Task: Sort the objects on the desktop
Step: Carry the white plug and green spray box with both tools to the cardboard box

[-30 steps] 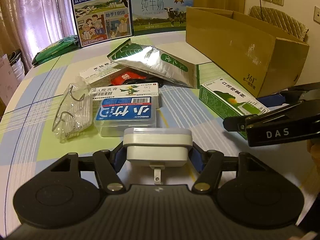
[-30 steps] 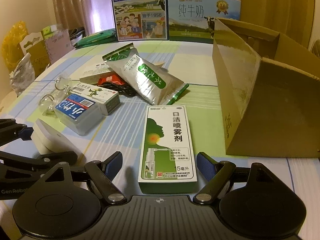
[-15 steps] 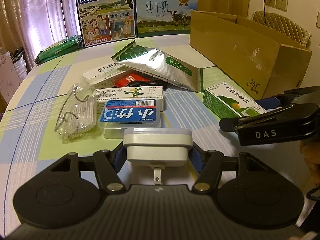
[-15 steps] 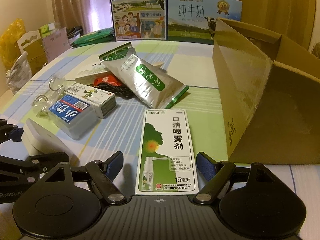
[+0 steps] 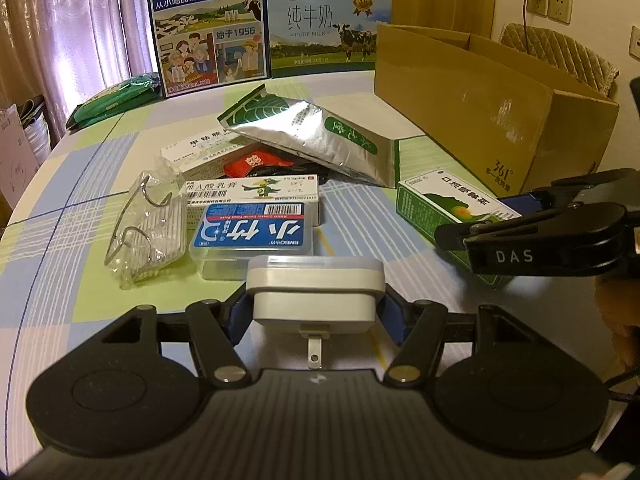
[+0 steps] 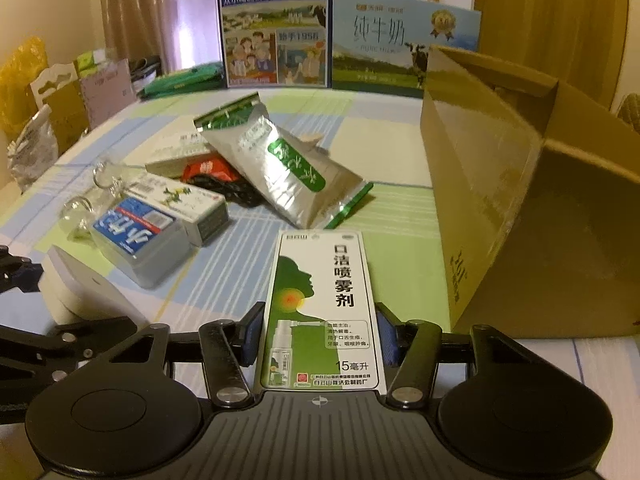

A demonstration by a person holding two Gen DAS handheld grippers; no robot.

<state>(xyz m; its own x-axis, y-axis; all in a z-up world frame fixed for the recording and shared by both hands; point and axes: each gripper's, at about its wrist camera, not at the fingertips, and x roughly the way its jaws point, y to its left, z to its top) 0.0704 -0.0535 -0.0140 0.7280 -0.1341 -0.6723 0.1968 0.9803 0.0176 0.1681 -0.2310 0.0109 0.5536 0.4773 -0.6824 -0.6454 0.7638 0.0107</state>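
On checked tablecloth (image 5: 80, 280): we see left gripper (image 5: 316, 312) fingers clamped on white plug adapter (image 5: 314, 292), near blue floss box (image 5: 254, 234). Right gripper (image 6: 320, 340) fingers pressed vs both sides of green spray box (image 6: 320, 312), just beside cardboard box (image 6: 520, 220).

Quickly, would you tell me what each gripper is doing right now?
Left gripper: shut on the white plug adapter.
Right gripper: shut on the green spray box.

Purple curtains (image 5: 60, 40) — checked tablecloth (image 5: 60, 208).
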